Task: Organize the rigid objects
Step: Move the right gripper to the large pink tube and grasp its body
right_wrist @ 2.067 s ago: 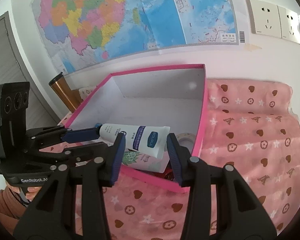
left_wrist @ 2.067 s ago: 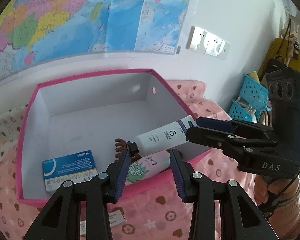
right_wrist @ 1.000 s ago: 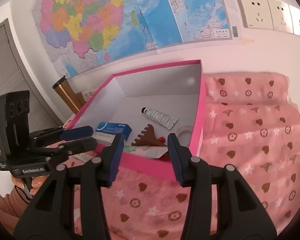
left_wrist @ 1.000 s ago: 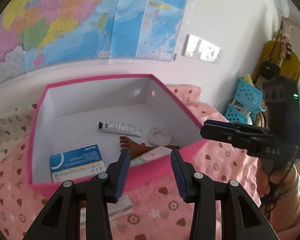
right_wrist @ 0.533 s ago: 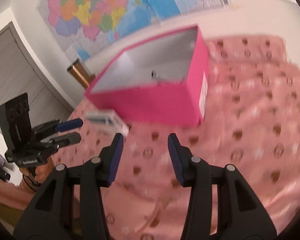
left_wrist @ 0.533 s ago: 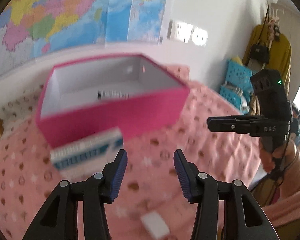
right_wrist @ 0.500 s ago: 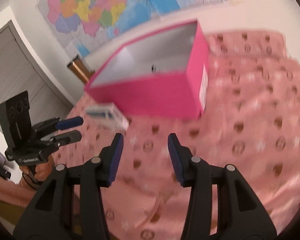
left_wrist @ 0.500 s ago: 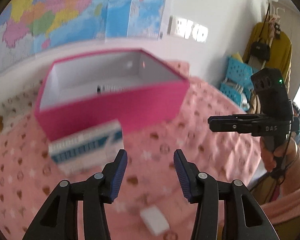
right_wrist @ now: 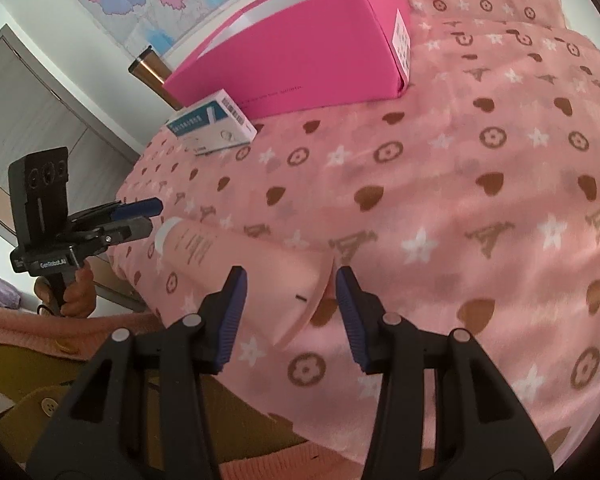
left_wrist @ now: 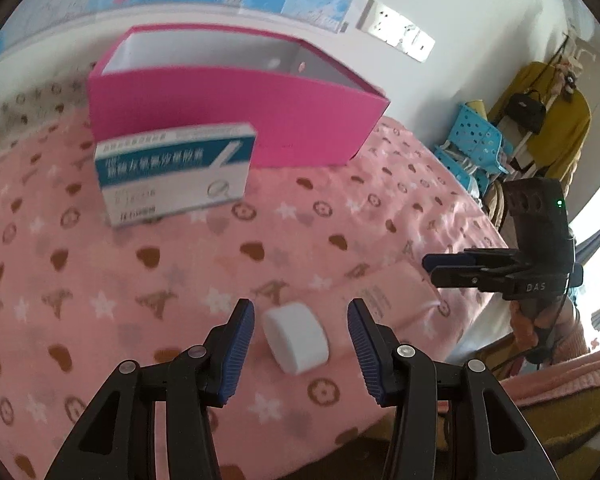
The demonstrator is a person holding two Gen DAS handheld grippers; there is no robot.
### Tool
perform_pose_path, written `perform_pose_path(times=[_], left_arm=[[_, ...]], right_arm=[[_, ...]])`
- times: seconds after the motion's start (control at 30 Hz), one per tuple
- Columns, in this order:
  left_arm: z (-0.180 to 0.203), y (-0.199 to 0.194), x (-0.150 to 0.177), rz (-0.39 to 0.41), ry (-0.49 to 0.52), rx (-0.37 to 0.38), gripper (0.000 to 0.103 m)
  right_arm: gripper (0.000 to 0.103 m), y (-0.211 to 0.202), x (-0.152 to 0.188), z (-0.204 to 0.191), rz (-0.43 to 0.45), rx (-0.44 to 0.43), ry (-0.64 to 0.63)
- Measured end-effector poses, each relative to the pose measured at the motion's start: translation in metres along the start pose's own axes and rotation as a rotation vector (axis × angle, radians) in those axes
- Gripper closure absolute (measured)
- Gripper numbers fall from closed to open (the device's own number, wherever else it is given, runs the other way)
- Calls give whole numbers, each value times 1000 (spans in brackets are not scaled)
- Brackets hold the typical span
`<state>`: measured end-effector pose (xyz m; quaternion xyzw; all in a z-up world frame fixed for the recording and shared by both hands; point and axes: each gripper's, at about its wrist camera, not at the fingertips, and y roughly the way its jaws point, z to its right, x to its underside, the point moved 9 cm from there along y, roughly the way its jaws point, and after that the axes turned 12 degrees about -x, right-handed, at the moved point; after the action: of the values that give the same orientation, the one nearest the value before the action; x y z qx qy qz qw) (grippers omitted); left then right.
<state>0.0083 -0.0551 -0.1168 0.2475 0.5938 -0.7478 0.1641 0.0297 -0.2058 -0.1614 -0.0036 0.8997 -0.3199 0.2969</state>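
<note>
A pink tube with a white cap [left_wrist: 295, 338] lies near the front edge of the pink patterned cloth. My left gripper [left_wrist: 300, 344] is open with the cap between its fingers, not touching. My right gripper [right_wrist: 288, 306] is open around the tube's flat tail end [right_wrist: 260, 276]. A blue-and-white medicine box [left_wrist: 172, 172] lies in front of the pink storage box [left_wrist: 236, 120]; both also show in the right wrist view, the medicine box [right_wrist: 212, 124] left of the storage box [right_wrist: 300, 60]. Each gripper shows in the other's view, right [left_wrist: 432, 266] and left [right_wrist: 152, 216].
A copper tumbler [right_wrist: 152, 68] stands left of the pink storage box. Blue baskets [left_wrist: 476, 148] and a coat rack with bags [left_wrist: 540, 112] stand at the right. Maps and wall sockets [left_wrist: 396, 36] are on the wall behind. The cloth's front edge drops off close to both grippers.
Both grippers have pulled back from the pink storage box and dropped low toward the front of the cloth. They now frame the pink tube, which was out of view before.
</note>
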Motion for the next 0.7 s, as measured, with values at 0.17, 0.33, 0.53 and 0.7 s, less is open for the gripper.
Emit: perform_pose_path(times=[0.17,0.33,0.53,0.7], left_arm=[[7,2,13,-32,-4,36,54],[15,3,14,-33,9,37,54],[13,3,10,-35,-11,50,54],[12,1,5,-18,-11,43,54]], right_arm=[[55,5,7,-1,-12,-26,12],[54,5,6,-1,3,-37,26],[51,5,3,-3,34,-38,41],[50,2,-6,-6,60,-25,23]])
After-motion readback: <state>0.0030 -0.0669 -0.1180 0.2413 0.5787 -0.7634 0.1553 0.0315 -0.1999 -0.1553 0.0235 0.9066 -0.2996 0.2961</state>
